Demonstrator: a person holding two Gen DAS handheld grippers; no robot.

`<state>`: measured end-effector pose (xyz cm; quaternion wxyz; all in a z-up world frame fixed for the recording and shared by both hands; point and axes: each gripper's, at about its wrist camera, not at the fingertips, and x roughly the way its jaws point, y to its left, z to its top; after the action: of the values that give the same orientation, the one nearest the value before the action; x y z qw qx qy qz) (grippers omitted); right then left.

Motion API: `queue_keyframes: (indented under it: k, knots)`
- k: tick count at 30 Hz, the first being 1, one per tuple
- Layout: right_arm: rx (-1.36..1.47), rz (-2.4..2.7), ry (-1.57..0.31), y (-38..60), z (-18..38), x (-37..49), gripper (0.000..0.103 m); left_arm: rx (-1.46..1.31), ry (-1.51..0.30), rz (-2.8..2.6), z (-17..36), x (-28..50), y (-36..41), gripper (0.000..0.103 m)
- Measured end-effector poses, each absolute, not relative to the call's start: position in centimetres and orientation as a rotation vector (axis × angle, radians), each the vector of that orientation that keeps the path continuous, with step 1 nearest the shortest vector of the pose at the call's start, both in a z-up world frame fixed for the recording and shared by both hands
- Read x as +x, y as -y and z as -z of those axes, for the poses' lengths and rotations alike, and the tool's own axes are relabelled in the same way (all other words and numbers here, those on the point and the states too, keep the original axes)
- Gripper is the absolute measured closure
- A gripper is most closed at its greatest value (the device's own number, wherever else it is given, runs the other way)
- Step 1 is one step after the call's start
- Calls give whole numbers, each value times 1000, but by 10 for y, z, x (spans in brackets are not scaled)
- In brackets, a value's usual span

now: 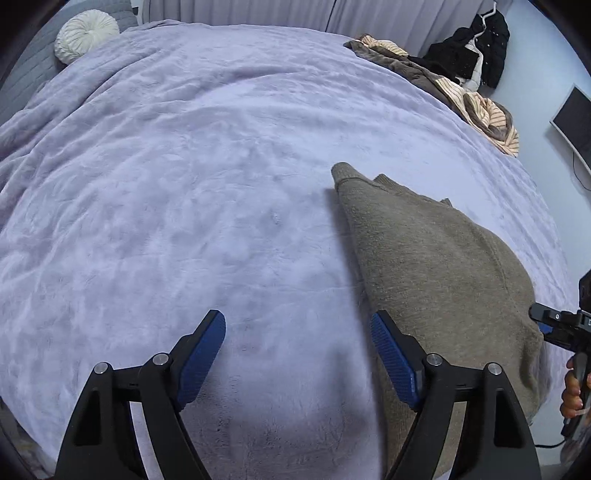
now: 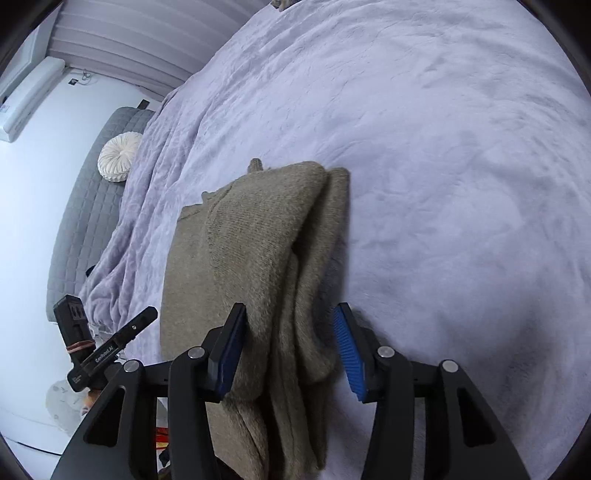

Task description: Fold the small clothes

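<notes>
A: Setting? A bed under a lilac fleece blanket (image 1: 207,177); round white cushion (image 1: 85,35) at the far corner, a clothes heap (image 1: 458,85) at the far edge.

B: Task item? A taupe knitted sweater (image 2: 251,251), folded lengthwise, lying flat on the blanket.

A: Left gripper (image 1: 298,325)? Jaws wide apart over bare blanket, just beside the sweater, holding nothing.

B: Right gripper (image 2: 289,314)? Jaws parted, straddling the sweater's near end; the blue right-hand pad stands clear of the knit.
</notes>
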<state>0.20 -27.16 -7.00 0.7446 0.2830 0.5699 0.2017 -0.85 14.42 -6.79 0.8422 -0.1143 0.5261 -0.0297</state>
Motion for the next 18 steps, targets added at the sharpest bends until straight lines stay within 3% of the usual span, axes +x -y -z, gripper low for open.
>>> queue_keyframes:
  k: [5,9,10,12,16,18]
  knots:
    - [671,-529,-1139,276,52,-17,51,-237,-1092,78,63,-9,-137,21]
    - [558,-481,-1194,248,55,-7,51,-198,-1097,95,61,-2,-108,21]
    - [558,-458,-1216,242,62,0,56,-198,-1093,101,59,-1,-102,21]
    - [598,-446,-1230,240,72,5,84,-195,-1072,119,51,-2,-92,21]
    - [374,-416,-1141,231,40,-8,88,-152,-1015,139,35,-2,-72,21]
    - [286,-370,-1168,238,51,-15,88,-124,-1051,160,46,3,-55,21]
